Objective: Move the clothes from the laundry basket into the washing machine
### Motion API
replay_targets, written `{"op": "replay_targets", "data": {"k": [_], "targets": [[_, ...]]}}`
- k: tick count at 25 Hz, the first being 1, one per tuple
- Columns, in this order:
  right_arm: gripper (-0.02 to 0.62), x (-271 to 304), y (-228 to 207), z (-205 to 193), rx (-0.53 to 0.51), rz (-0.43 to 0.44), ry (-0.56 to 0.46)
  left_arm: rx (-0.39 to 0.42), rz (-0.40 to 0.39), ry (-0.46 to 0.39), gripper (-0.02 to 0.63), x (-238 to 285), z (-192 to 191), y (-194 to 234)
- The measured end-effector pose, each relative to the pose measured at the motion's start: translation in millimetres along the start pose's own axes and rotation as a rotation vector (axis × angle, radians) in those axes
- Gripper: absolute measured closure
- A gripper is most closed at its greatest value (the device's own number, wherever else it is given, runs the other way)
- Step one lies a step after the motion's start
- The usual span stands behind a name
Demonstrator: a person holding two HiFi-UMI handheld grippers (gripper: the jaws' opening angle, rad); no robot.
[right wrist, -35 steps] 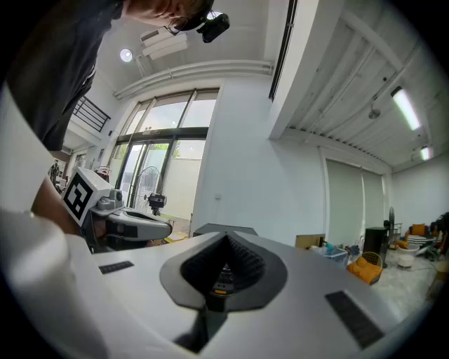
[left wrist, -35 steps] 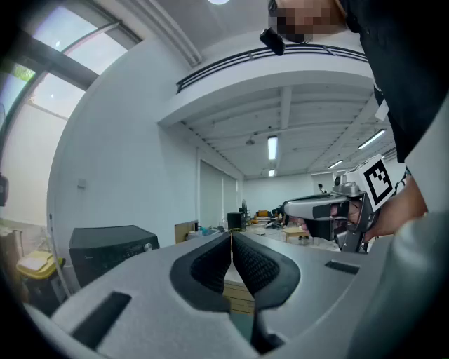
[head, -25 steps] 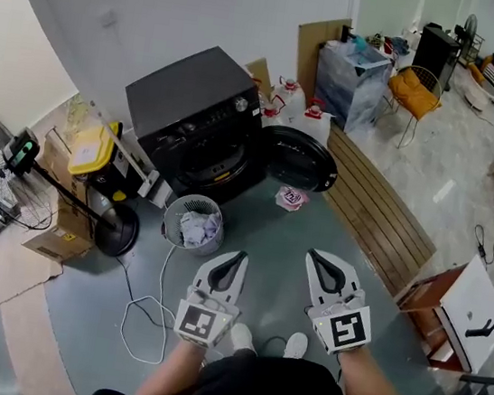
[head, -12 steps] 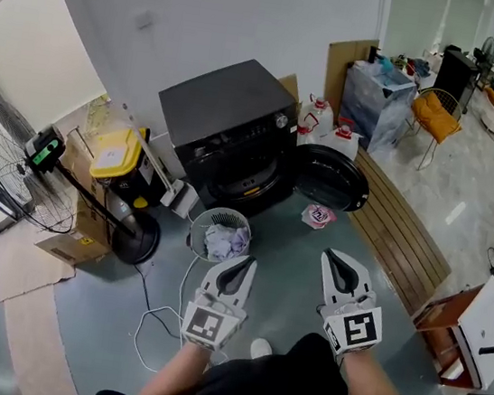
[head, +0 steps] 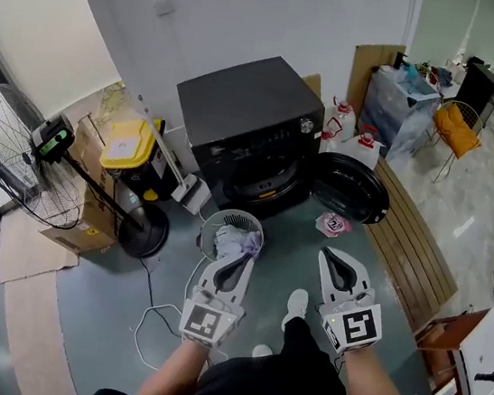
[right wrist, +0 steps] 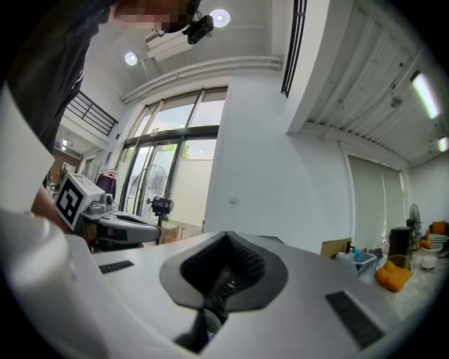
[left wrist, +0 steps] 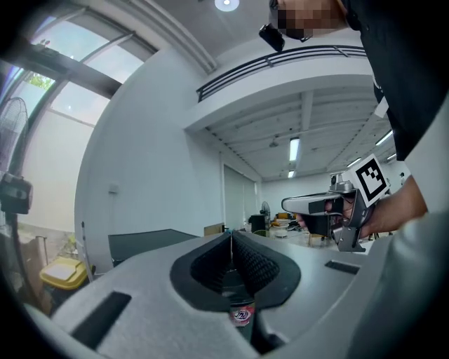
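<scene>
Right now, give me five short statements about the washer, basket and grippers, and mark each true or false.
The washing machine's door stands open. True.
Clothes lie in the laundry basket. True.
The left gripper and right gripper have jaws shut on nothing. True.
The basket sits on top of the machine. False: it stands on the floor before it.
The door hangs at the machine's left. False: at its right in the head view.
</scene>
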State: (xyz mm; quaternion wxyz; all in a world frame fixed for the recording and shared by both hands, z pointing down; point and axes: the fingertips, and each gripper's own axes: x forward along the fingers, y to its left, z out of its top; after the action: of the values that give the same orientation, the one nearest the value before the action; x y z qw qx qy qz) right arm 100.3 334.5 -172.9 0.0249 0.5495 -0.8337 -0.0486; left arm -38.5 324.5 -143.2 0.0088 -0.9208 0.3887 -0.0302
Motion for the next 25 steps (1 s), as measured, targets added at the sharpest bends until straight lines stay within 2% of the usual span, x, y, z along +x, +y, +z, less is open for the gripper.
{"op": "replay_targets", "data": {"k": [7, 16, 21, 25], "targets": [[0.589, 93.5, -34.0, -21.1, 0.031, 0.119, 0.022, 0.021, 0.073, 0.041, 0.600, 61.3, -13.9, 58.8], [0.589, 209.2, -79.9, -55.3, 0.038, 0.303, 0.084, 0.011, 0.225, 0.106, 0.600, 138.8, -30.9, 133.4], [0.589, 260.5, -75.9, -78.7, 0.024, 0.408, 0.120, -0.041, 0.296, 0.136, 0.600, 155.2, -45.1, 164.2], [0.589, 286.2, -58.3, -95.5, 0.050, 0.456, 0.146, -0.055, 0.314, 0.171, 0.600, 155.1, -65.1, 183.6]]}}
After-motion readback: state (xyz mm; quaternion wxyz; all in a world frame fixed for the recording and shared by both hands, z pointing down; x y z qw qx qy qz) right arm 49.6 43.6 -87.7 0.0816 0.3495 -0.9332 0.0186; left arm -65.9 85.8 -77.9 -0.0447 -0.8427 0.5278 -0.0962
